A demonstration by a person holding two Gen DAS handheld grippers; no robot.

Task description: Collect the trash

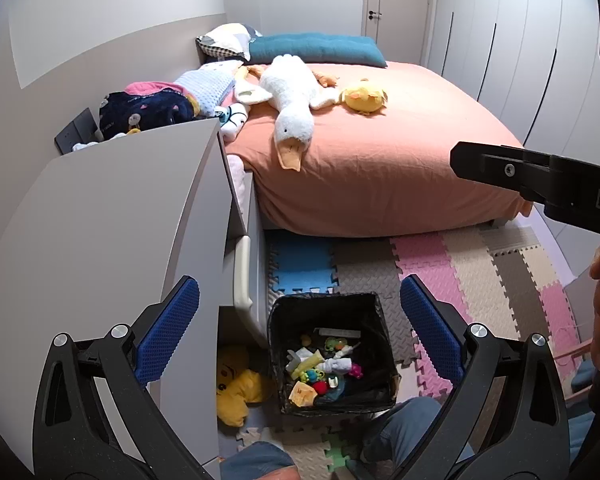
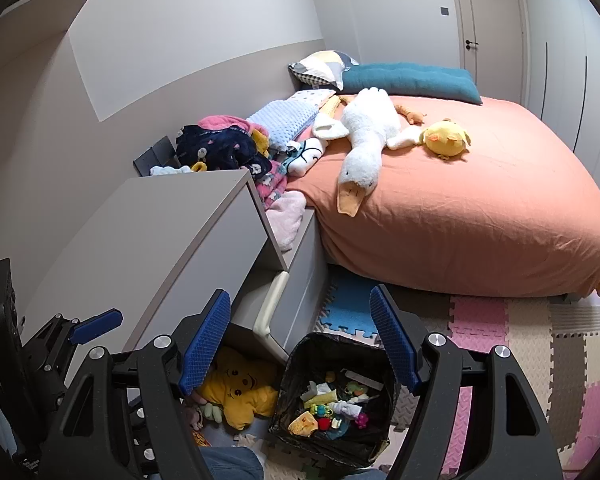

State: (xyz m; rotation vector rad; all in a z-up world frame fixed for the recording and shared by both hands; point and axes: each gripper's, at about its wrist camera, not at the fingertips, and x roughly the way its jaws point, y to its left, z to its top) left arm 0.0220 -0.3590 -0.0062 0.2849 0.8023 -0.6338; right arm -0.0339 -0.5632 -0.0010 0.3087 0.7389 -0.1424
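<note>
A square bin lined with a black bag (image 1: pixel 284 344) (image 2: pixel 296 376) stands on the foam floor mat below both grippers. In it lies a heap of small colourful trash (image 1: pixel 324 372) (image 2: pixel 332 404): wrappers, tissue, bits of plastic. My left gripper (image 1: pixel 300 320) hangs above the bin, open, its blue pads empty. My right gripper (image 2: pixel 300 340) is also open and empty over the bin's near-left side. The right gripper's black body (image 1: pixel 540 184) shows at the right of the left wrist view.
A grey cabinet (image 1: pixel 120 216) with a drawer stands left of the bin. A yellow star plush (image 2: pixel 240 392) lies at its foot. Behind is a bed with an orange sheet (image 2: pixel 460 208), a white goose plush (image 2: pixel 364 148), a yellow chick plush (image 2: pixel 446 138) and piled clothes. The person's knees are below.
</note>
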